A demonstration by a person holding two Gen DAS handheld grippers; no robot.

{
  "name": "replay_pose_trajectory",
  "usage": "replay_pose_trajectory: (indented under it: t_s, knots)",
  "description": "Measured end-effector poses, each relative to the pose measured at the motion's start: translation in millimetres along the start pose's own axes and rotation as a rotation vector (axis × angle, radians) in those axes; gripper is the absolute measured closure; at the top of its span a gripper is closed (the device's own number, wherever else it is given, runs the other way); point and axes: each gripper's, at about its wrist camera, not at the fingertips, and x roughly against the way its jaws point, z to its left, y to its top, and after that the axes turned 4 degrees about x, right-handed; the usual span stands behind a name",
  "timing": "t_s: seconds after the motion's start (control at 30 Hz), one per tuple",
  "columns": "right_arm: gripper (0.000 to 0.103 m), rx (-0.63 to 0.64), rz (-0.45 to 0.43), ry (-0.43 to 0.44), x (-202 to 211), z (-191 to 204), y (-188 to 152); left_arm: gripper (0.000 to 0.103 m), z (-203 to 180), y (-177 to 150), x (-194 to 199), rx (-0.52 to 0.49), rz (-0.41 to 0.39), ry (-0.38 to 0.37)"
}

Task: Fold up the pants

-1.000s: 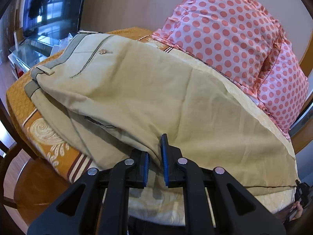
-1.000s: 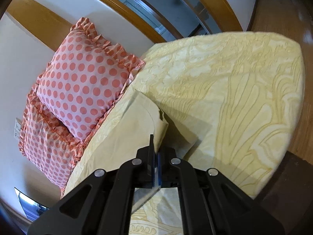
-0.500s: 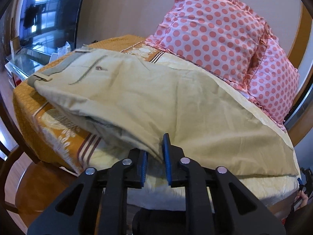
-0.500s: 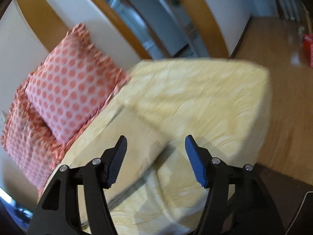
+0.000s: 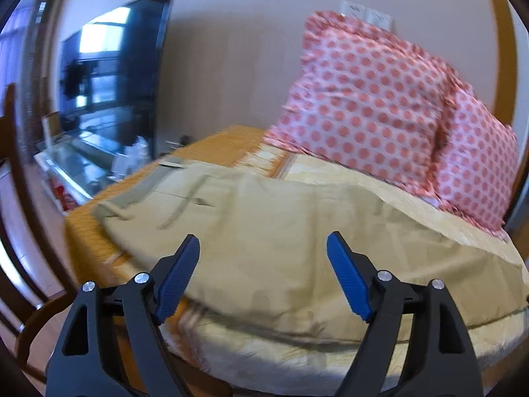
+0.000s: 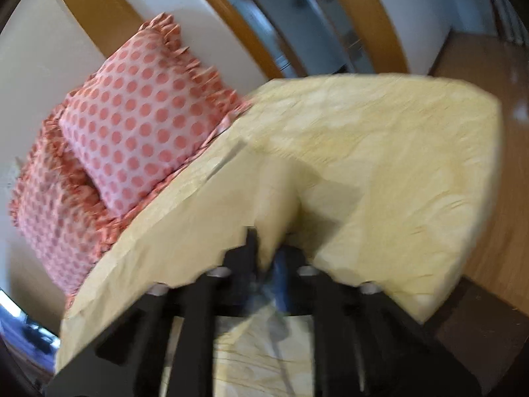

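Left gripper (image 5: pixel 263 258): held low at the near edge of the bed, pointing across it toward the pillows; its two blue-padded fingers (image 5: pixel 347 281) stand wide apart with nothing between them.
Right gripper (image 6: pixel 264 248): tilted, aimed along the bed toward its far corner; the view is blurred. The dark fingers sit close together with a fold of cloth pinched between them, so it looks clamped on the pants.
Pants (image 5: pixel 297 231): khaki, spread flat across the bed. In the left view the waistband (image 5: pixel 142 188) with a belt loop and a back pocket lies toward the left end, over the orange part of the cover, and the legs run off to the right.
Pants and left fingers: the cloth lies just beyond and below the open tips, apart from them; the near edge of the pants runs along the bed edge under the gripper.
Pants and right fingers: a ridge of cloth (image 6: pixel 277 205) rises from the bed straight into the gripper, with the leg (image 6: pixel 172 238) sloping away to the left toward the pillows.
Bed (image 6: pixel 396 139): pale yellow patterned cover; an orange patterned section (image 5: pixel 231 142) at the waistband end.
Pillows (image 5: pixel 370 99): two, pink with red dots and frilled edges, leaning against the wall behind the pants.
TV (image 5: pixel 112 76): dark screen at the left, beyond the bed.
Floor (image 6: pixel 496 76): wooden, past the far bed corner.
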Motion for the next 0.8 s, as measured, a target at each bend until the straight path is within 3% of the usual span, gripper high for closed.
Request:
replay_pose_trajectory:
  t_s: [0.1, 0.17, 0.23, 0.3, 0.4, 0.47, 0.57, 0.67, 0.7, 0.73, 0.77, 0.8]
  knots:
    - [0.099, 0.043, -0.036, 0.035, 2, 23, 7, 0.017, -7, -7, -22, -0.037, 0.042, -0.004]
    - [0.099, 0.102, -0.062, 0.104, 9, 57, 16, 0.017, -3, -14, -38, -0.044, 0.096, 0.021]
    - [0.099, 0.18, -0.069, 0.225, 15, 106, 20, 0.017, 4, -20, -52, -0.022, 0.157, 0.029]
    - [0.099, 0.27, -0.051, 0.364, 19, 162, 12, 0.015, 6, -27, -56, -0.031, 0.144, 0.028]
    - [0.099, 0.43, 0.071, 0.6, 13, 257, -29, 0.011, 2, -29, -58, -0.045, 0.143, 0.046]
    - [0.1, 0.53, 0.238, 0.743, -1, 314, -82, 0.009, 3, -28, -59, -0.037, 0.144, 0.047]
    - [0.1, 0.671, 0.477, 0.752, -30, 358, -161, 0.009, 10, -25, -55, -0.006, 0.147, 0.026]
    - [0.099, 0.676, 0.595, 0.732, -45, 362, -200, 0.009, 27, -16, -39, 0.063, 0.134, -0.013]
    - [0.097, 0.689, 0.59, 0.726, -44, 362, -202, 0.009, 32, -14, -33, 0.075, 0.117, -0.008]
    - [0.088, 0.74, 0.583, 0.73, -37, 365, -207, 0.009, 41, -10, -25, 0.09, 0.083, 0.014]
    - [0.064, 0.809, 0.594, 0.753, -28, 373, -214, 0.009, 48, -6, -21, 0.101, 0.064, 0.035]
    - [0.051, 0.877, 0.602, 0.788, -19, 377, -220, 0.009, 56, -3, -18, 0.117, 0.045, 0.055]
